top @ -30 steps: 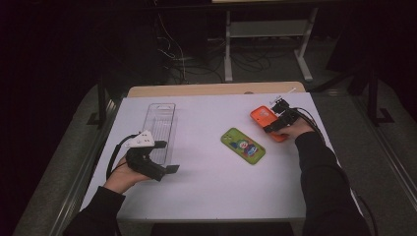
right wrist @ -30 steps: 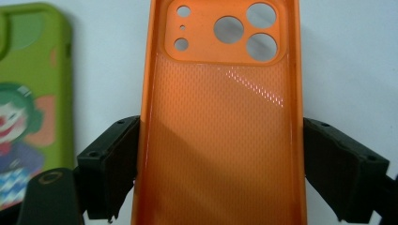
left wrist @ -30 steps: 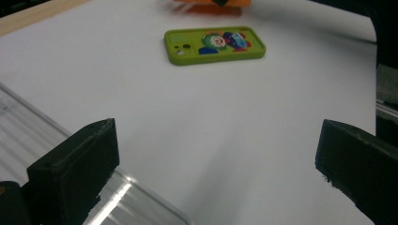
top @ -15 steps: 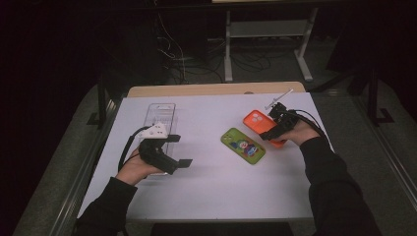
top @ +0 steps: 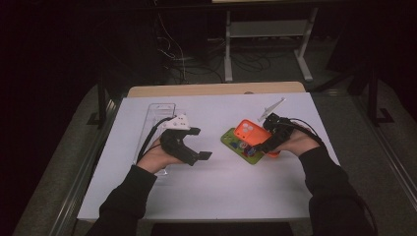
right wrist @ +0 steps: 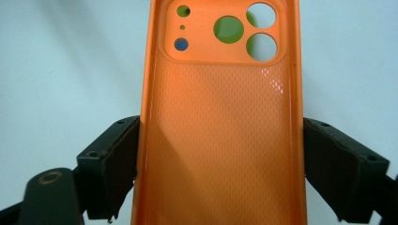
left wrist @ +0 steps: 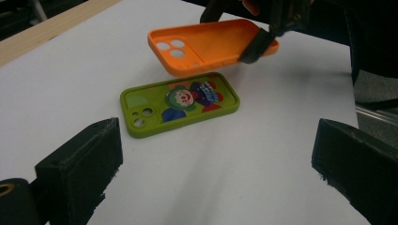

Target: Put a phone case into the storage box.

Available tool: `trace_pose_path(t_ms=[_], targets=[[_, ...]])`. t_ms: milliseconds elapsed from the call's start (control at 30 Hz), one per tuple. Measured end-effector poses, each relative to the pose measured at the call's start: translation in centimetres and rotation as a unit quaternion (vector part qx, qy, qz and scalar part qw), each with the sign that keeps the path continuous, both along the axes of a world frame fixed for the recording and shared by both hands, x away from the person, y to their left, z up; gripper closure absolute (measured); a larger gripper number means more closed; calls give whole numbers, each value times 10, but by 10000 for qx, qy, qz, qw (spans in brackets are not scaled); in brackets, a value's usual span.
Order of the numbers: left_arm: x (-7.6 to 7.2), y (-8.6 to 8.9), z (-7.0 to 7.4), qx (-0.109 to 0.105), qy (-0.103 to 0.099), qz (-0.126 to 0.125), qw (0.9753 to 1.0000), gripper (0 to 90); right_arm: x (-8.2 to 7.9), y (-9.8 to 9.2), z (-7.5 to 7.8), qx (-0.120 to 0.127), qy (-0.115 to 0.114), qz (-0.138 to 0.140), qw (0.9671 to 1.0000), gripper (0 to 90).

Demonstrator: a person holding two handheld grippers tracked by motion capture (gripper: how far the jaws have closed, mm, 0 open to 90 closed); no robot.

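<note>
Now the right gripper (top: 268, 141), jaws pinching the orange phone case (top: 250, 133), holds it just above the green case (top: 241, 147) at centre right. Left gripper (top: 196, 142) hovers spread, centre left. Next, I judge, lowering needs squared edges.

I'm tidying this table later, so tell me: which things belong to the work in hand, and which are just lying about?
In the job:
- orange phone case, clamped in the right claw and held above the green one
- green phone case, flat on the table
- left claw, open, aimed at both cases

Lying about:
- clear plastic tray by the left hand
- white table itself
</note>
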State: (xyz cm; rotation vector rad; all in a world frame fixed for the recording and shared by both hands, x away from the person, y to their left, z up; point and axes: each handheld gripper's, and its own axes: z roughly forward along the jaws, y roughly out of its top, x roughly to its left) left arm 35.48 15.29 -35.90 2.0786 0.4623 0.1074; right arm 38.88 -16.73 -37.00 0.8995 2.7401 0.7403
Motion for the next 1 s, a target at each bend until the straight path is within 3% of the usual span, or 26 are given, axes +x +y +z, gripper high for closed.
trace_pose_path(t_ms=[133, 233, 467, 733, 900, 1000], targets=[[6, -10, -1, -40, 17, -82, 10000, 13, -8, 7, -4, -42, -95, 248, 9996, 154], [7, -14, -3, -35, 19, -283, 9996, 13, -12, 14, -6, -139, -79, 462, 9988, 154], [1, -19, -5, 154, -41, -662, 9977, 5, -22, 23, -16, -131, 5, 969, 9952, 154], [-10, -30, -9, 504, -125, -1144, 9921, 5, -32, 38, -19, -174, 33, 1551, 9877, 154], [-14, -33, -11, 586, -113, -1223, 9907, 5, -37, 44, -20, -166, 90, 1788, 9837, 154], [-15, -34, -12, 670, -118, -1298, 9892, 5, -41, 48, -19, -130, 118, 2007, 9795, 154]])
